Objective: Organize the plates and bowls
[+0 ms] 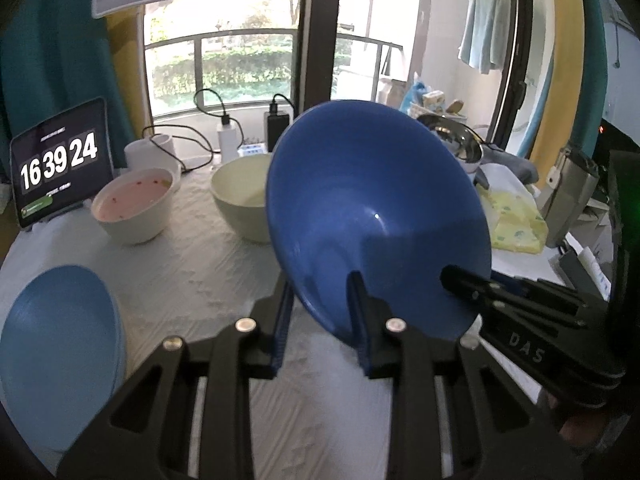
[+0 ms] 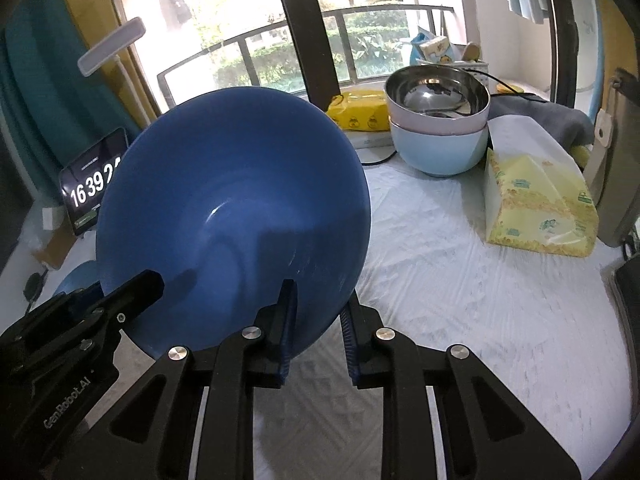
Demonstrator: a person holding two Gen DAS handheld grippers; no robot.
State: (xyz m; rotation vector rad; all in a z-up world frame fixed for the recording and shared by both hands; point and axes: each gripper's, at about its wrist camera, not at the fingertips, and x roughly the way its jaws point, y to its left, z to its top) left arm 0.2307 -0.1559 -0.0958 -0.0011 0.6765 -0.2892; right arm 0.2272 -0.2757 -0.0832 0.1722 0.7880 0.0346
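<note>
Left wrist view: light blue plates are sitting at lower left, a pink-lined bowl and cream bowl at centre left. Mid-frame, the left gripper is pinching the lower rim of a tilted dark blue bowl, jaws nearly closed. Right wrist view: the right gripper is clamping the same bowl's rim, while stacked bowls are resting at upper right.
</note>
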